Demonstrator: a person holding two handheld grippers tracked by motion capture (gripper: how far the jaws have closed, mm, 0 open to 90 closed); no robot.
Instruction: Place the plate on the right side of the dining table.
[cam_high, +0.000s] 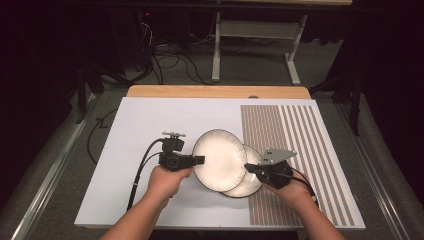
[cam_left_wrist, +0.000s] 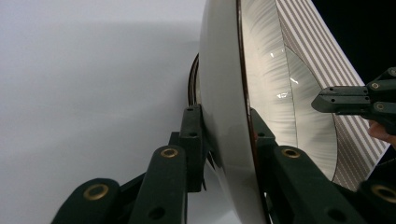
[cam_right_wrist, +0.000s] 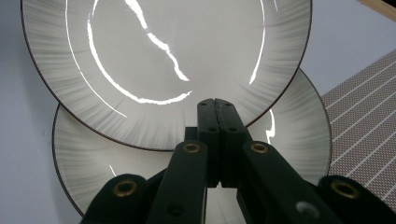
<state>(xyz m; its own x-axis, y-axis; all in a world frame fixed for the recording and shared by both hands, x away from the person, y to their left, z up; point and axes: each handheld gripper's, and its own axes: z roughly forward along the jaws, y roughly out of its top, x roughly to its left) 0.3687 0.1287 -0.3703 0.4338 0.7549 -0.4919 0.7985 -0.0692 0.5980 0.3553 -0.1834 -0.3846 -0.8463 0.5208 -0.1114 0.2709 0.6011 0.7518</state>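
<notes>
From above, your left gripper (cam_high: 199, 160) clamps the rim of the upper white dark-rimmed ceramic plate (cam_high: 220, 159), which overlaps the lower matching plate (cam_high: 248, 183) on the white board (cam_high: 150, 125). In the left gripper view, the jaws pinch that rim. In the right gripper view, your right gripper (cam_right_wrist: 217, 103) has its jaws pressed together, empty.

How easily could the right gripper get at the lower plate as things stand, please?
Probably fairly easily: the right gripper, jaws shut, sits at the exposed near rim of the lower plate. The upper plate, clamped by the left gripper, covers only its far side.
</notes>
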